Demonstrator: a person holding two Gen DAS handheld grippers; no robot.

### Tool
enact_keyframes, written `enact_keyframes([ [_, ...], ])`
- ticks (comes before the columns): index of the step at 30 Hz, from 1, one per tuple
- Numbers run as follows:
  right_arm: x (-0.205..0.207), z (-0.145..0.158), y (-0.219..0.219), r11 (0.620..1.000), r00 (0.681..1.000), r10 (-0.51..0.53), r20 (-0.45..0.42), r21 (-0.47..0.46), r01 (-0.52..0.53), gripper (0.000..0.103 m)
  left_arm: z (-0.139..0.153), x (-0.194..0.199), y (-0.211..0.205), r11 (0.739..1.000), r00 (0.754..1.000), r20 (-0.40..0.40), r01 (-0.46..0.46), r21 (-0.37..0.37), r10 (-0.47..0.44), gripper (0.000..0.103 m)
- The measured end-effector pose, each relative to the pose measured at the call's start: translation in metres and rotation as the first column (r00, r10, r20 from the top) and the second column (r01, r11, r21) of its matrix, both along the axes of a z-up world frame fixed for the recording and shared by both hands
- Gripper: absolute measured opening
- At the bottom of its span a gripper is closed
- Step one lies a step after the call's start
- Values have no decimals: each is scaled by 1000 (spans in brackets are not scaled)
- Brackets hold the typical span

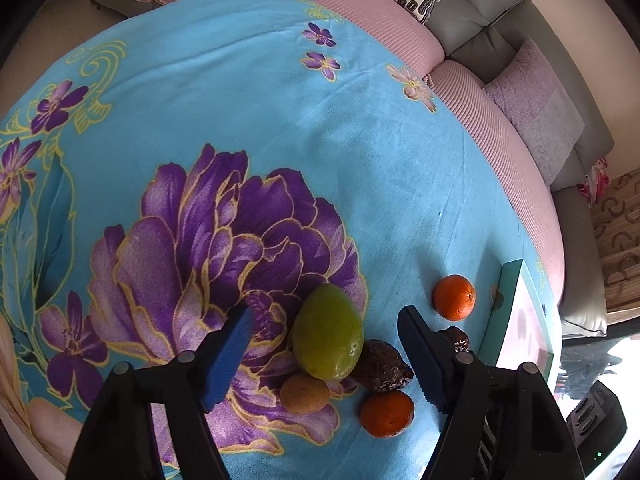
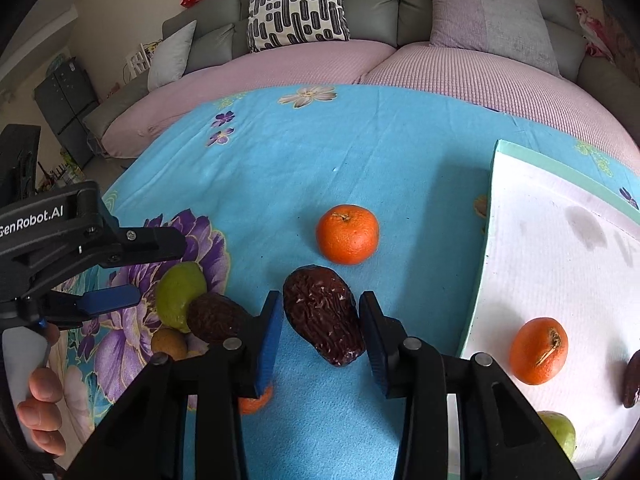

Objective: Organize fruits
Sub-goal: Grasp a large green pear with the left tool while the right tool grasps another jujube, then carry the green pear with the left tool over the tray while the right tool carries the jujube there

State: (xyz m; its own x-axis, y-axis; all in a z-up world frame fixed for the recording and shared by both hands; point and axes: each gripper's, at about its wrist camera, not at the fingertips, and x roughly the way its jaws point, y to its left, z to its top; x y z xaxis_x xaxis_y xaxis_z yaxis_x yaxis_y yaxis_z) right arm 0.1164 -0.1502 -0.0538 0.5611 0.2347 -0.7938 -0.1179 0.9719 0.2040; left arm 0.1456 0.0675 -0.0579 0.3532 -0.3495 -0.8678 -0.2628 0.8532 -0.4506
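A home living room. A grey sofa (image 2: 360,4) with a black-and-white patterned cushion (image 2: 298,4) and a lilac cushion (image 2: 492,16) runs along the far side, behind a blue floral blanket (image 2: 360,152). A dark cabinet (image 2: 66,100) stands far left.

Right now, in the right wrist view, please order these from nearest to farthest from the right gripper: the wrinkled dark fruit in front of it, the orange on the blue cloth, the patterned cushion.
1. The wrinkled dark fruit, between the open fingers of the right gripper.
2. The orange, farther ahead on the blue cloth.
3. The patterned cushion, at the back on the sofa.
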Motion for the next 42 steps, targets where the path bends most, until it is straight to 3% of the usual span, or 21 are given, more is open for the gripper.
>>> enact_keyframes([
  [2,-1,0,-7,1000,1000,-20,-5,9,20,40,-2,0,-2,1000,1000,-7,7,-1,-7,74],
  [6,-2,2,-14,999,999,-44,-2,11,44,40,-5,0,-6,1000,1000,-22,16,-9,-16,53],
  [12,-3,2,-17,999,999,-52,-3,10,52,40,-9,-3,-6,999,999,-35,-4,-32,3,42],
  [33,-6,7,-20,998,999,-50,13,25,50,40,28,-5,4,999,994,104,-37,14,36,41],
  [37,-11,18,-24,997,997,-59,56,48,56,40,46,-10,1,999,985,173,-25,40,18,41],
  [42,-23,46,-32,995,981,-91,170,46,84,40,61,-14,-7,997,971,237,-12,71,-5,41],
])
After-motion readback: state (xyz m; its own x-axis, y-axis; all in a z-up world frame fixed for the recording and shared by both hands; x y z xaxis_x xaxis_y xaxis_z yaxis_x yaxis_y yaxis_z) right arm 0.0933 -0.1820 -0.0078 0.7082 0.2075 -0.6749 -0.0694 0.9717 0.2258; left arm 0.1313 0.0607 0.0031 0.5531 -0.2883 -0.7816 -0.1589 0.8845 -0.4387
